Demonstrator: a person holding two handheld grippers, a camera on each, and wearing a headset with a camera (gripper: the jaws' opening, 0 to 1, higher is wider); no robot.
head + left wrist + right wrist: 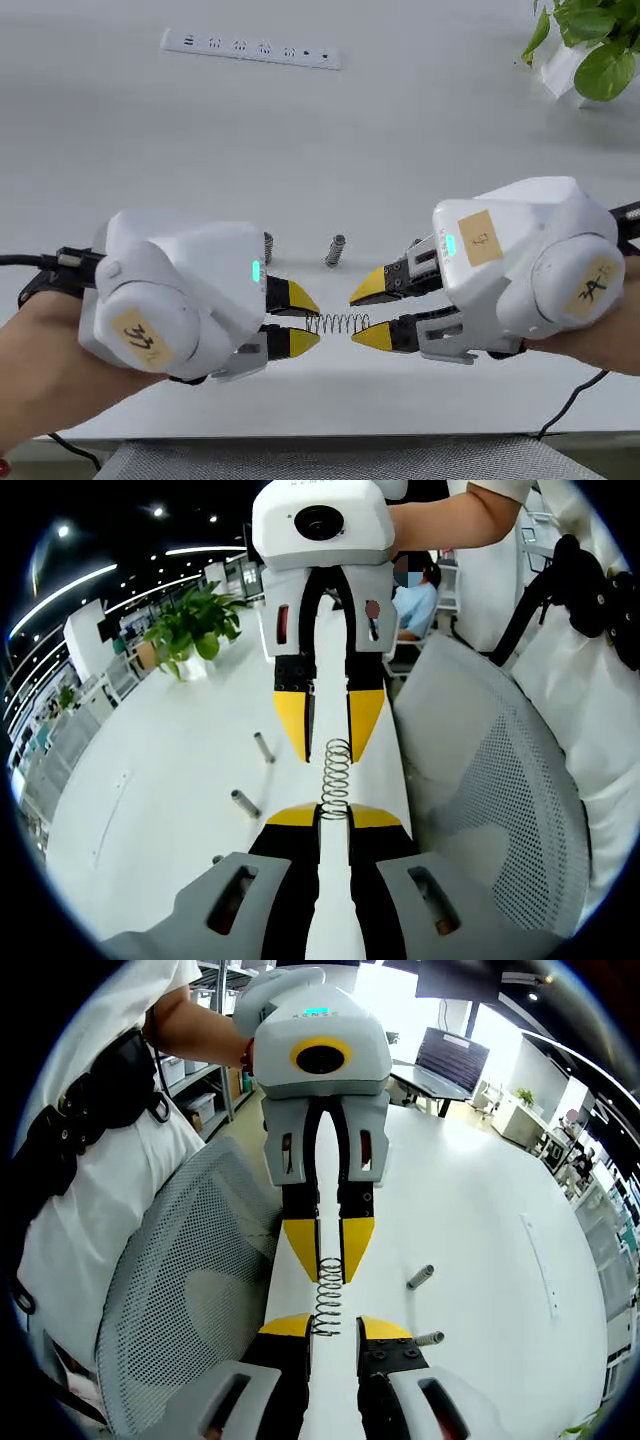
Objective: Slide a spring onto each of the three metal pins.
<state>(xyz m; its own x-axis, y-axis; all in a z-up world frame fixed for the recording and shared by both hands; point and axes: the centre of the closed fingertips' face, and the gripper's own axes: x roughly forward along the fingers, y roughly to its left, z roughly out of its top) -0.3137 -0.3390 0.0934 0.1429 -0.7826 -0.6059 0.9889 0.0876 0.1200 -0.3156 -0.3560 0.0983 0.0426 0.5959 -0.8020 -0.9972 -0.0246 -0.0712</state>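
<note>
A thin metal spring (338, 322) hangs level between the two grippers, just above the white table's front edge. My left gripper (308, 320) is shut on its left end, and in the left gripper view the spring (337, 770) rises from between my own yellow tips. My right gripper (365, 315) is open, its jaws standing around the spring's other end (327, 1300). Behind the grippers two short grey pins (268, 245) (335, 250) rest on the table; the right one looks coiled and leans. I also see pins (263, 747) (420, 1277) in both gripper views.
A white power strip (250, 47) lies at the back of the table (420, 150), and a potted plant (590, 40) stands at the back right. A grey mesh chair (300, 462) sits just below the table's front edge. Cables trail from both grippers.
</note>
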